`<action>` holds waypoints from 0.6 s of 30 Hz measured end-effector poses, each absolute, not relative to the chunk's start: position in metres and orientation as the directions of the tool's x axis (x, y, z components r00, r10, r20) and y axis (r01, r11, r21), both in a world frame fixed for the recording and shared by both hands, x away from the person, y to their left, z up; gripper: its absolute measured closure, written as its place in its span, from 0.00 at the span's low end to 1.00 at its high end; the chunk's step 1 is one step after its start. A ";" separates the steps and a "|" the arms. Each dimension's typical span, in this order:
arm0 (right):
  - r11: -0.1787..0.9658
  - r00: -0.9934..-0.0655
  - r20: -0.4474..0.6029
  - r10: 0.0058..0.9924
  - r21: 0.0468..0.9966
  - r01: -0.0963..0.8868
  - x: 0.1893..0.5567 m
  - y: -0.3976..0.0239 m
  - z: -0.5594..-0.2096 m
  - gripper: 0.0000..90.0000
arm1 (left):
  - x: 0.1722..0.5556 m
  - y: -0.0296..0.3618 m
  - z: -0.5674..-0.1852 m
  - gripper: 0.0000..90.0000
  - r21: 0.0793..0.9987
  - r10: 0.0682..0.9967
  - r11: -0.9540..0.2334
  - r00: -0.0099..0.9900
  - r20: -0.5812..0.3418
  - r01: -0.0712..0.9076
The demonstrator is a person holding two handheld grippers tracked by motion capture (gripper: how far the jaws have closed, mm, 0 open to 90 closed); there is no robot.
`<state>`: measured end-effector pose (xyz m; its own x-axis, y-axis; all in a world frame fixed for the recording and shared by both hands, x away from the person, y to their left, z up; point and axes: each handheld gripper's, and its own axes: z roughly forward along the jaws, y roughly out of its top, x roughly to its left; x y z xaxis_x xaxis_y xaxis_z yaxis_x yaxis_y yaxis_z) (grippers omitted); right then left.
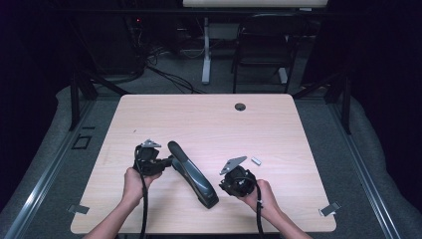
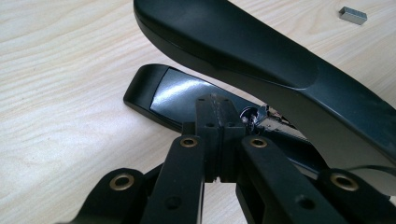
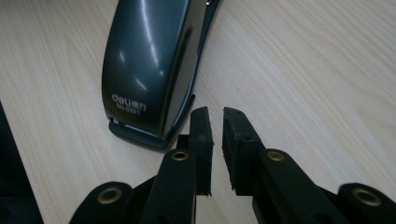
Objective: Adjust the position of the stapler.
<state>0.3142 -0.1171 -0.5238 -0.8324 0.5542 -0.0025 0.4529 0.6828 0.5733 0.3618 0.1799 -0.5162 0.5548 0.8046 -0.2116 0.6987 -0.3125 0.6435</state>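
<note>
**Hand-held gripper steadies an opened stapler**

Left hand-held gripper [image 1: 166, 162], jaws pressed together, sits at the hinge end of the black stapler [image 1: 191, 174], whose top arm is lifted off its base; I cannot tell if anything is pinched. The stapler lies diagonally at the middle of the table [image 1: 209, 114]. The right hand-held gripper [image 3: 215, 122], nearly shut with nothing between the pads, waits beside its front end. A strip of staples [image 1: 256, 161] lies nearby. Best to keep the left steady while the right opens, then fetches that strip.
</note>
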 end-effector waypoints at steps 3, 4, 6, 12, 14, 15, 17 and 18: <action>0.693 -0.843 -0.009 0.539 0.574 0.437 0.317 -0.107 -0.525 0.92 | 0.362 0.178 -0.516 1.00 0.642 0.804 -0.316 0.556 -0.210 0.699; 0.699 -0.846 -0.015 0.534 0.571 0.431 0.318 -0.105 -0.526 0.92 | 0.362 0.177 -0.517 1.00 0.637 0.806 -0.318 0.554 -0.207 0.702; 0.698 -0.848 -0.012 0.531 0.573 0.429 0.318 -0.101 -0.526 0.92 | 0.363 0.175 -0.517 1.00 0.627 0.808 -0.325 0.552 -0.205 0.708; 0.692 -0.846 0.002 0.533 0.574 0.437 0.317 -0.100 -0.527 0.94 | 0.362 0.168 -0.516 1.00 0.635 0.796 -0.340 0.572 -0.198 0.694; 0.689 -0.844 -0.001 0.536 0.579 0.437 0.317 -0.100 -0.528 0.94 | 0.362 0.169 -0.516 1.00 0.636 0.795 -0.333 0.570 -0.207 0.696; 0.687 -0.843 0.001 0.538 0.579 0.439 0.317 -0.100 -0.528 0.94 | 0.362 0.170 -0.516 1.00 0.637 0.794 -0.330 0.570 -0.212 0.697; 0.684 -0.841 0.010 0.540 0.578 0.446 0.317 -0.101 -0.528 0.94 | 0.363 0.170 -0.514 1.00 0.635 0.793 -0.336 0.573 -0.208 0.696; 0.682 -0.840 0.013 0.542 0.577 0.449 0.317 -0.101 -0.528 0.94 | 0.362 0.170 -0.515 1.00 0.639 0.796 -0.333 0.570 -0.205 0.694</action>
